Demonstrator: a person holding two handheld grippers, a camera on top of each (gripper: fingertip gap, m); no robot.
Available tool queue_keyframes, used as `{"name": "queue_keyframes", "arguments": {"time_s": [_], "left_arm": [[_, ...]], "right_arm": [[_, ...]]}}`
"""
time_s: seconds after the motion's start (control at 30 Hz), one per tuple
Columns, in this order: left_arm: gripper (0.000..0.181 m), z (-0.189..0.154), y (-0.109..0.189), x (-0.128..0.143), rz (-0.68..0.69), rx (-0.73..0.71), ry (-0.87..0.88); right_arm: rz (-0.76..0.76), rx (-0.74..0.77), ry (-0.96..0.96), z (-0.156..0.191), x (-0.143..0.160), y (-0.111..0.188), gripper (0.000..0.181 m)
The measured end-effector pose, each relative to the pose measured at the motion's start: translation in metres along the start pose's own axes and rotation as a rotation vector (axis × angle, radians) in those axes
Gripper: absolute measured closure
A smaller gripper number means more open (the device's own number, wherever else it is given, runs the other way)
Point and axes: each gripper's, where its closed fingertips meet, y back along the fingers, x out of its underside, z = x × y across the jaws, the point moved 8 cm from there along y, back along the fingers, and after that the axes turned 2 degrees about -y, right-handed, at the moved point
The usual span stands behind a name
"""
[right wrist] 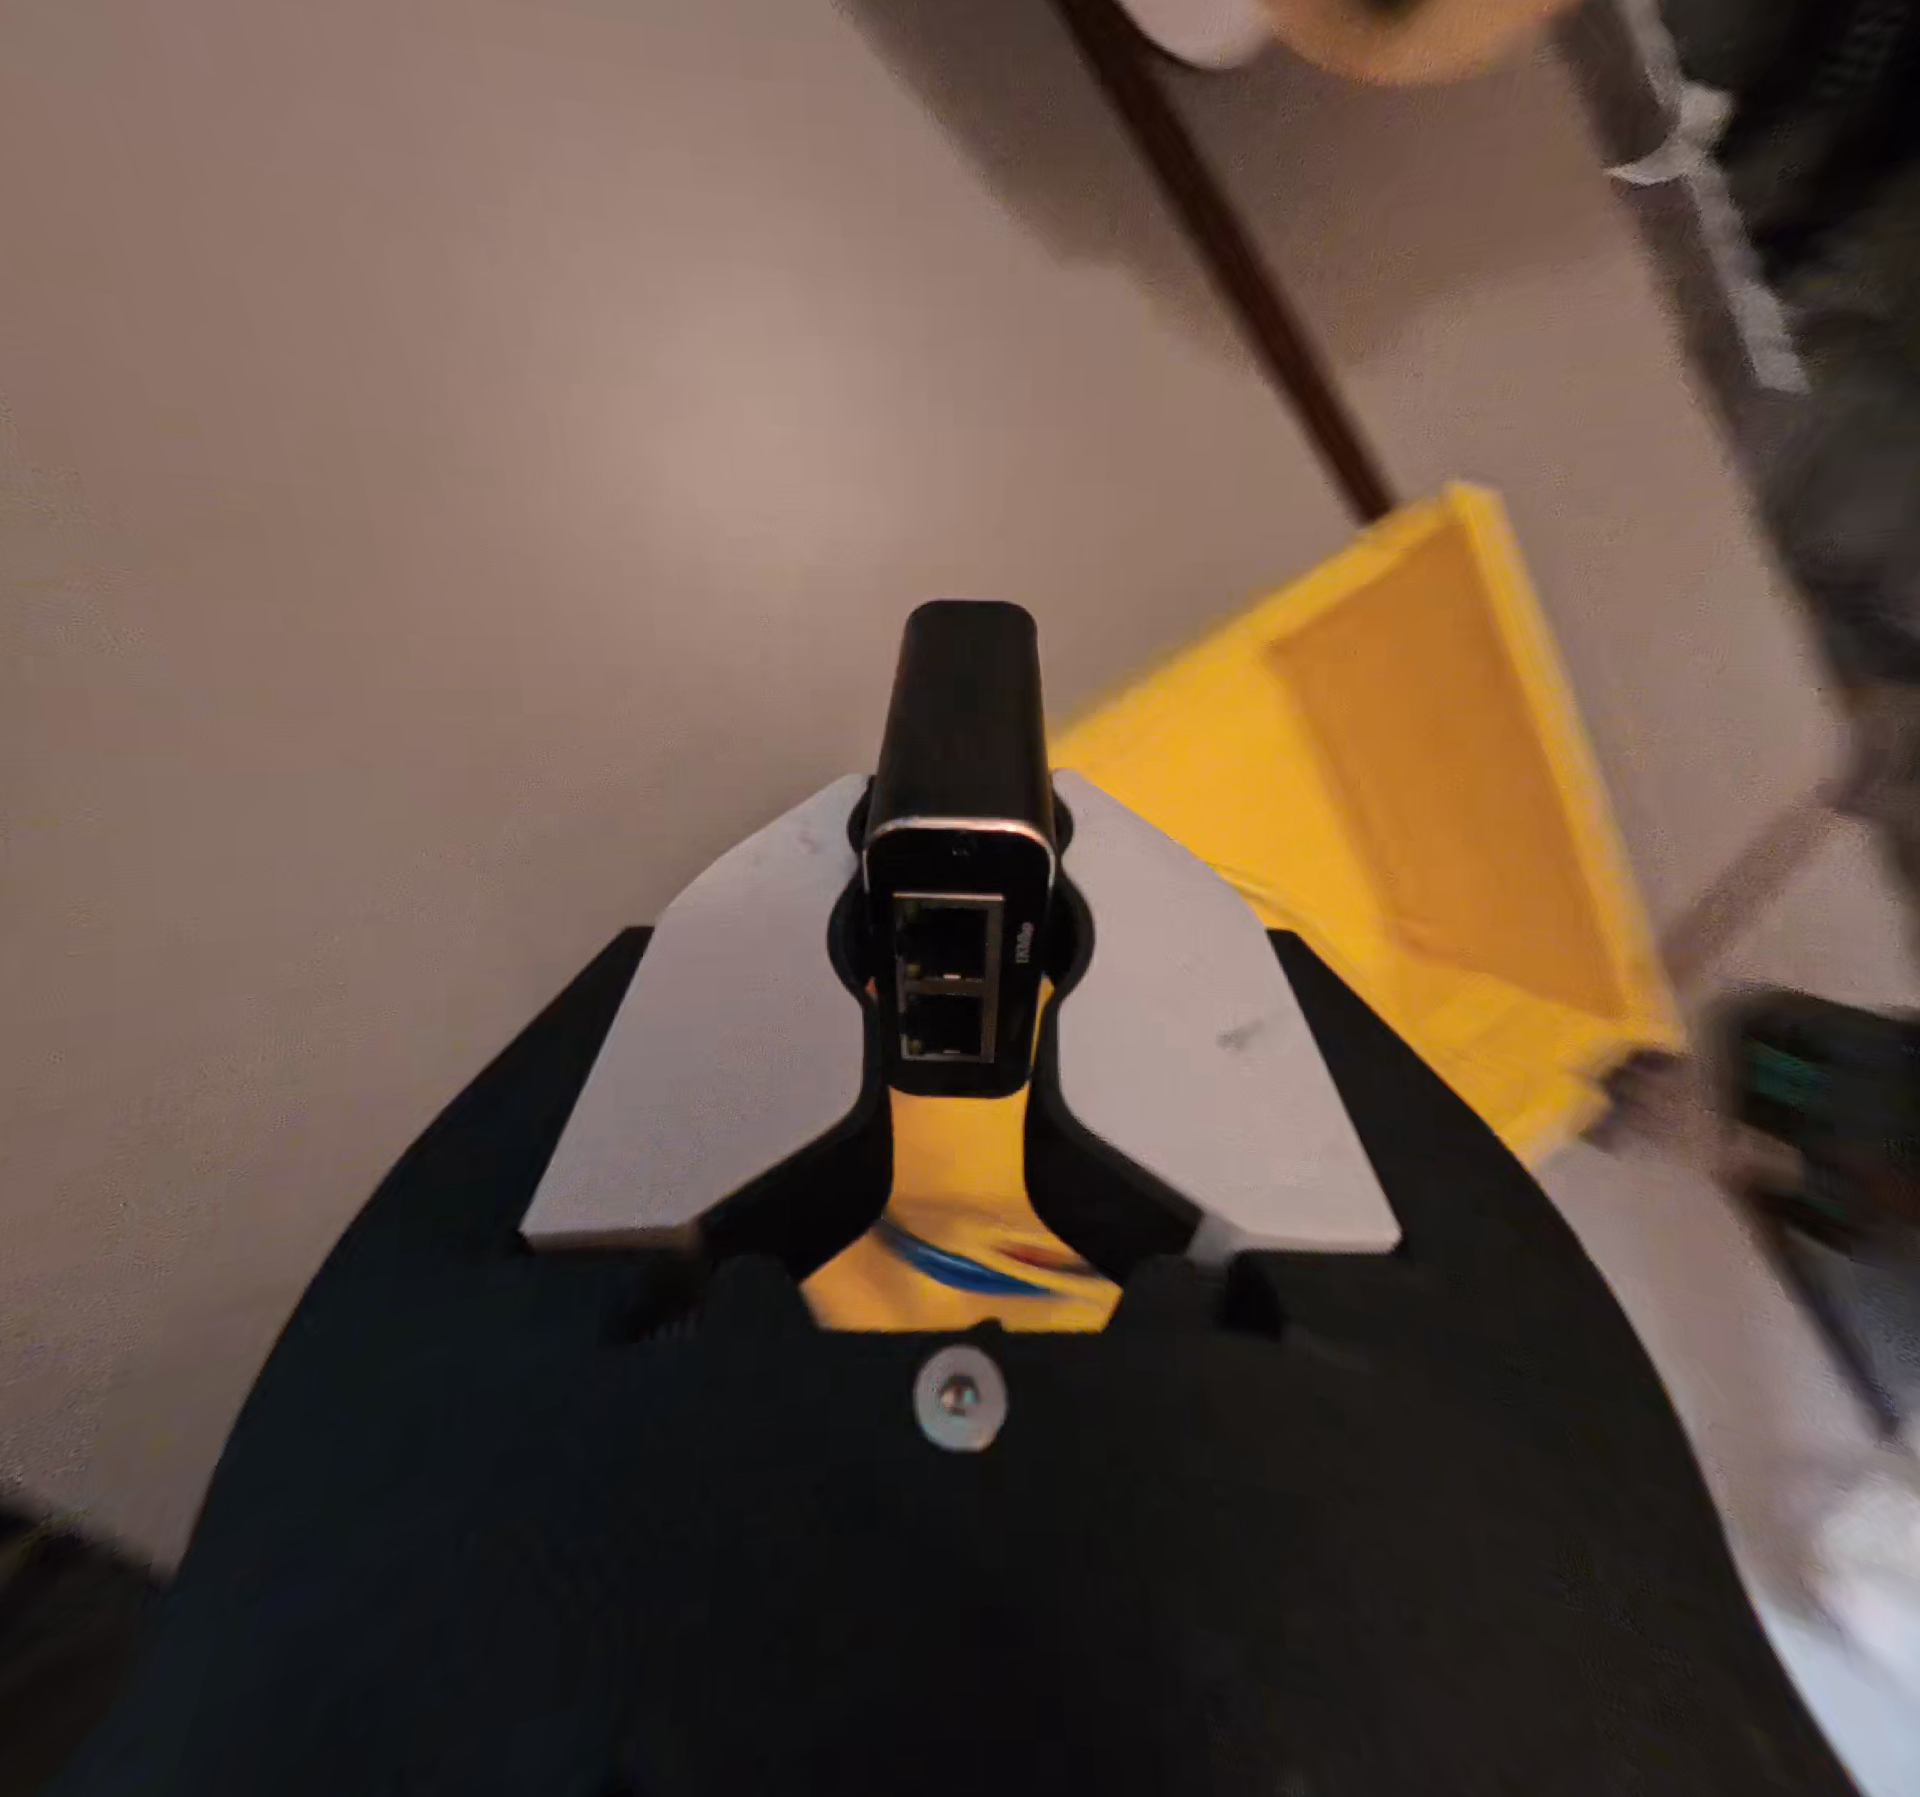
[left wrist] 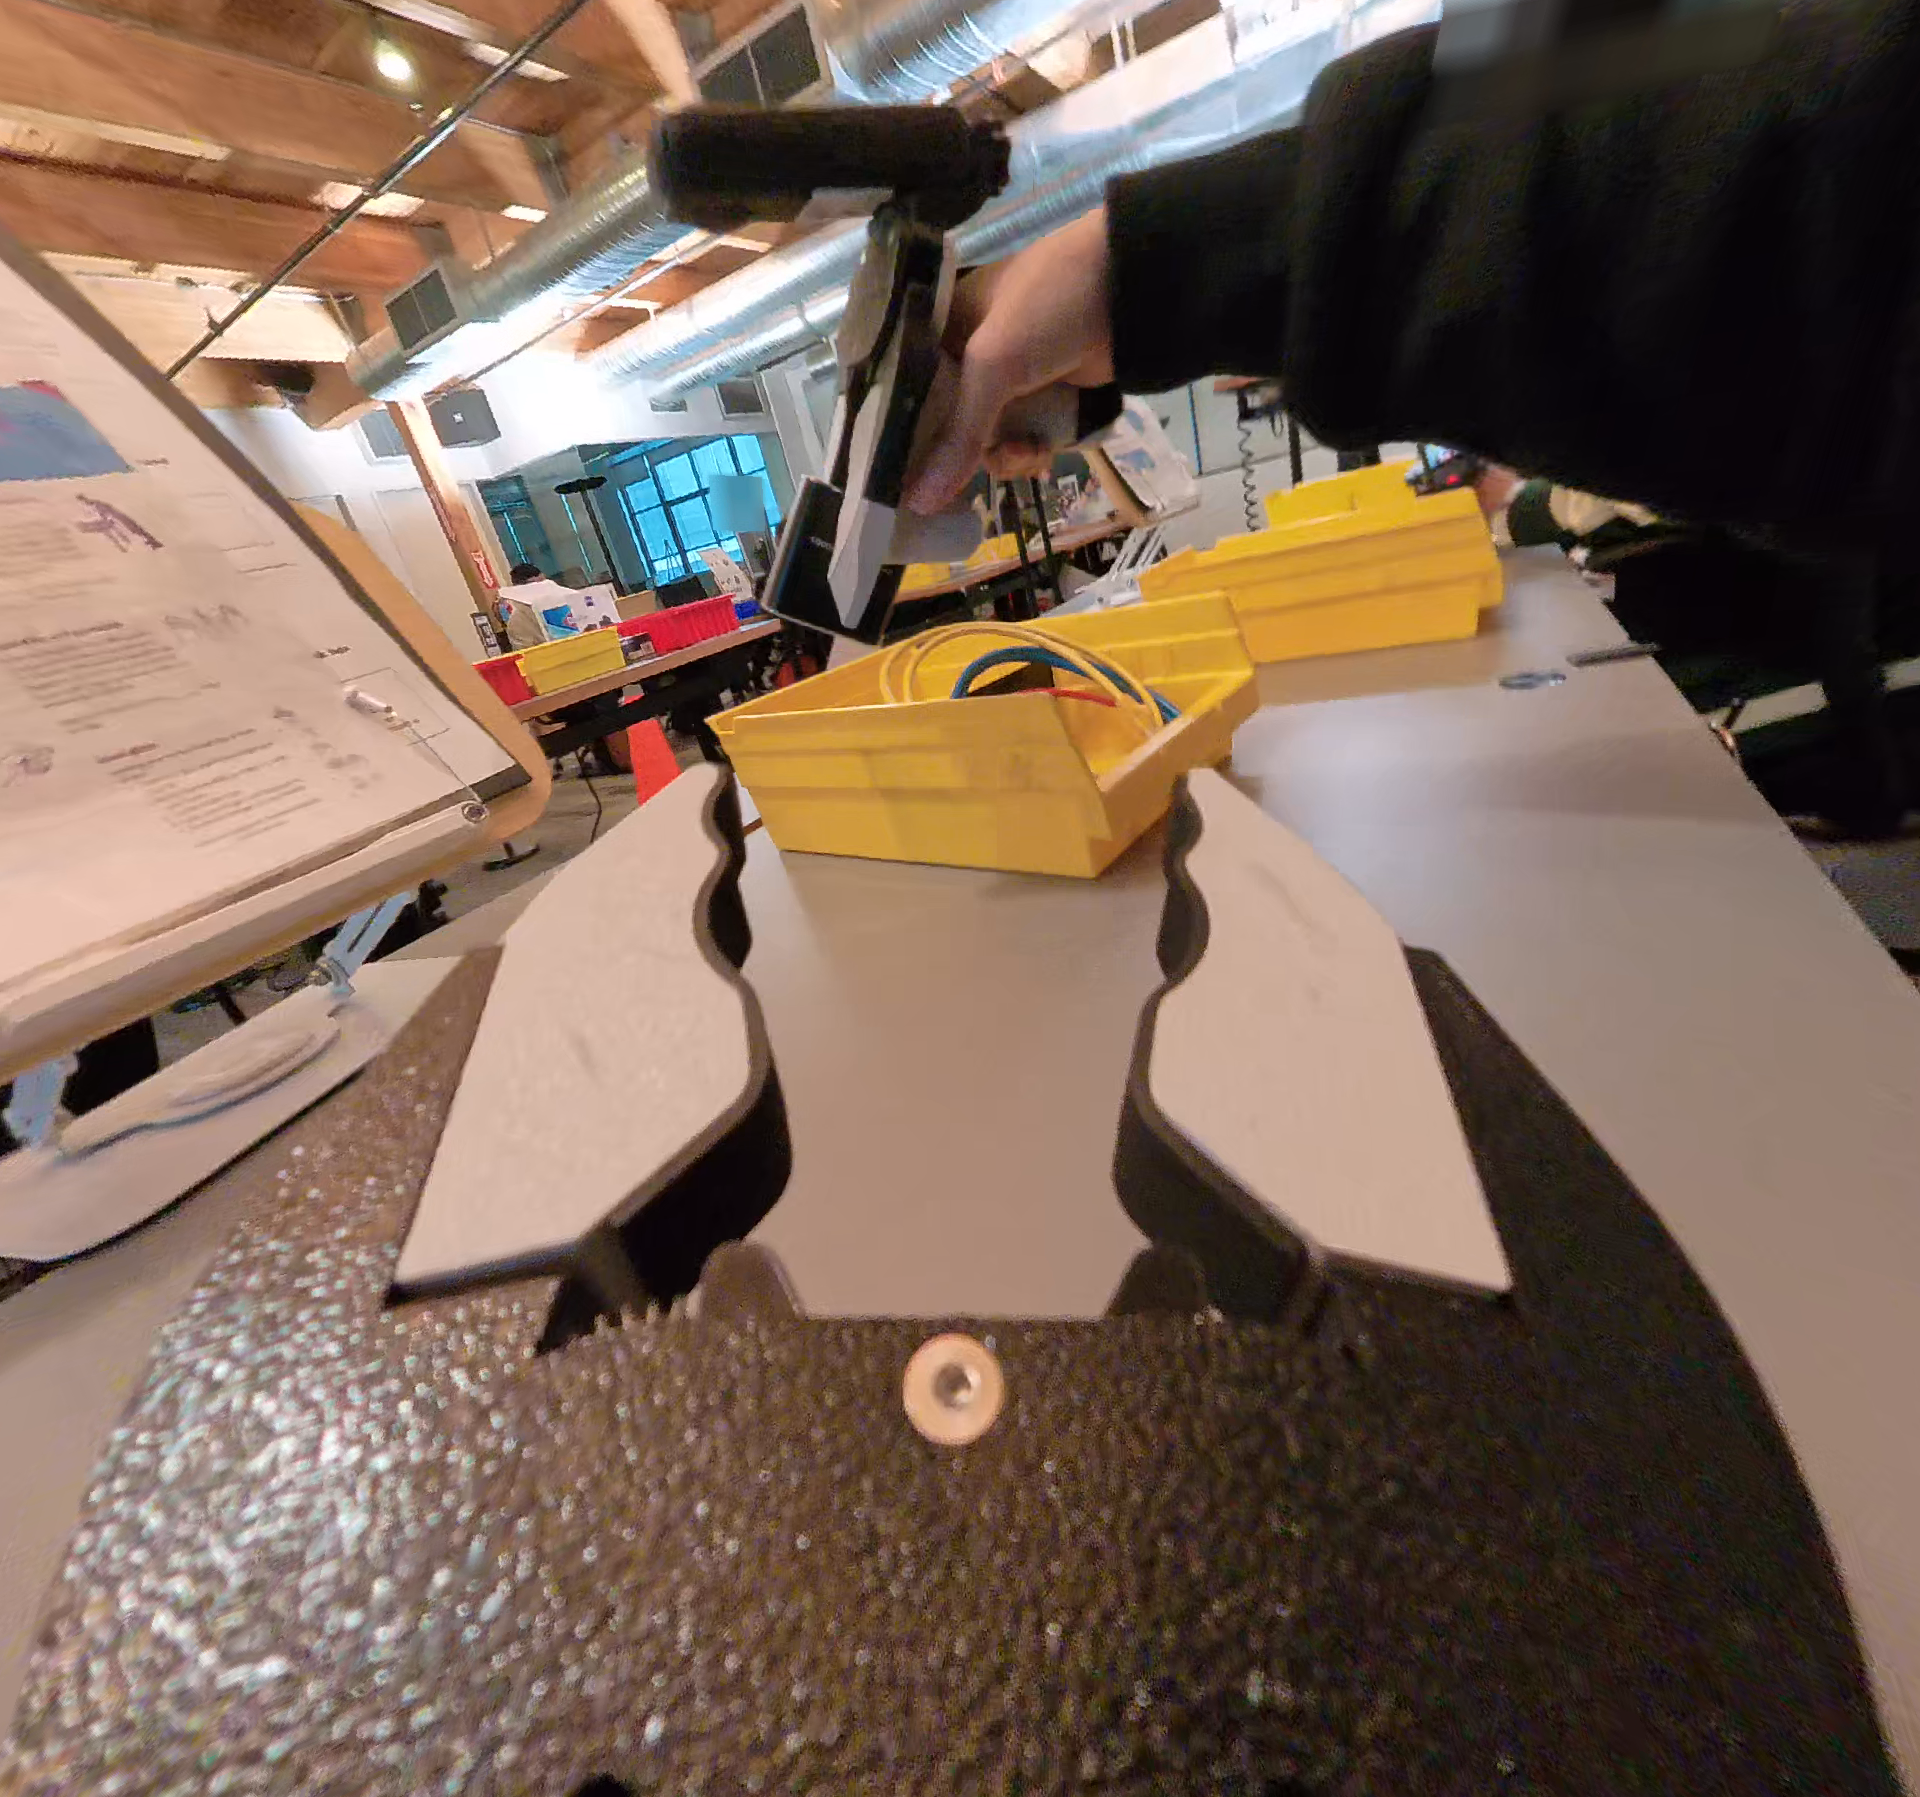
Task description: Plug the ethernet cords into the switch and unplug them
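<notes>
Two empty ports face the camera as the right gripper [right wrist: 961, 874] clamps the switch [right wrist: 958, 854] above the yellow bin [left wrist: 966, 771], ready for cords [left wrist: 1039, 672]; left gripper [left wrist: 951, 874] hangs wide open, empty.

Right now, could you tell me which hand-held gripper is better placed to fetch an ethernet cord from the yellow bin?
Left. The left hand-held gripper is open, empty and faces the yellow bin holding the ethernet cords. The right hand-held gripper is shut on the black switch.

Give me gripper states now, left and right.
Left gripper: open, empty, above the table.
Right gripper: shut on the black switch.
</notes>
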Motion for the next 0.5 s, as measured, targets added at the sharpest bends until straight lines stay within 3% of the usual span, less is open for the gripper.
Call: {"name": "queue_keyframes", "arguments": {"time_s": [0.07, 0.17, 0.37, 0.5], "left_arm": [[0.107, 0.002, 0.000, 0.000, -0.001, -0.006, 0.012], [0.108, 0.001, -0.001, 0.002, 0.016, -0.007, -0.008], [0.109, 0.001, -0.002, 0.004, 0.038, -0.005, 0.002], [0.109, 0.001, -0.002, 0.004, 0.048, 0.004, 0.012]], "right_arm": [[0.122, 0.146, 0.031, -0.041, 0.003, -0.010, 0.156], [0.212, 0.185, 0.038, -0.073, 0.003, -0.034, 0.156], [0.391, 0.186, 0.123, -0.086, 0.010, -0.087, 0.156], [0.360, 0.153, 0.105, -0.086, 0.011, -0.099, 0.148]]}}
